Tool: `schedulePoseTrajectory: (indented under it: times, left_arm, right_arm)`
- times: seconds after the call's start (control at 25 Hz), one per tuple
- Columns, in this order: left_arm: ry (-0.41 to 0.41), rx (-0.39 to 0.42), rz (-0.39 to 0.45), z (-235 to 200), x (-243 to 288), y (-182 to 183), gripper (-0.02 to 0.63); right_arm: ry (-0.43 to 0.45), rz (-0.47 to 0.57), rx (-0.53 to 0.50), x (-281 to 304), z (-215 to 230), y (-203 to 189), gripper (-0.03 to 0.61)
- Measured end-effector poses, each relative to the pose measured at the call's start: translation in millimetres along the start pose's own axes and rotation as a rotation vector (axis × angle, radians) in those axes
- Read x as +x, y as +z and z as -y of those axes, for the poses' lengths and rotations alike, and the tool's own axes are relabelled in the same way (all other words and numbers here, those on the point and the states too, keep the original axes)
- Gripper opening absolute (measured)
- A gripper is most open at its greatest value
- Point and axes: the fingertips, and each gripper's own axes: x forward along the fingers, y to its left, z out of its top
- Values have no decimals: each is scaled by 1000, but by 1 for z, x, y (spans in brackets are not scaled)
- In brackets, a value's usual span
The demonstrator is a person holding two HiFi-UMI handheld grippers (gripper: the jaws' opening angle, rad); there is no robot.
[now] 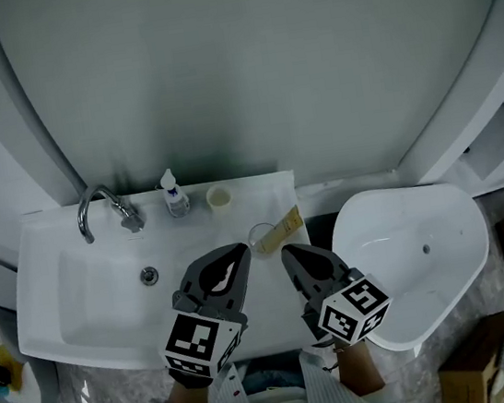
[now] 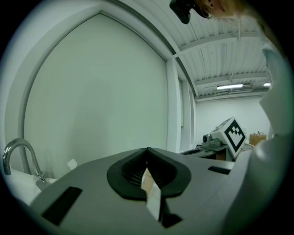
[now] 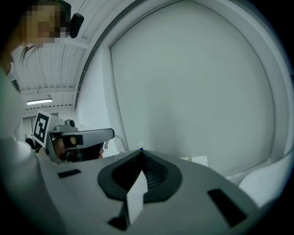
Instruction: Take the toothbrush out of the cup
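A clear cup stands on the right part of the white sink's counter. A pale yellow toothbrush leans out of it to the right. My left gripper is shut and empty, its tips just left of the cup. My right gripper is also shut and empty, its tips just below and right of the cup. In the left gripper view the jaws of the left gripper meet, with nothing between them. The right gripper shows the same in its own view. Neither gripper view shows the cup.
A chrome faucet, a small soap bottle and a cream cup stand along the sink's back edge. A drain sits in the basin. A white tub stands to the right, cardboard boxes beyond it.
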Motion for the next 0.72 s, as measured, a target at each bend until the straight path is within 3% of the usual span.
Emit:
schedulePoseTrajectory:
  times: [0.72]
  left_arm:
    - [4,-21,4,-20,27,-2,17]
  right_arm:
    - [25,-17,-41,20,15,14,11]
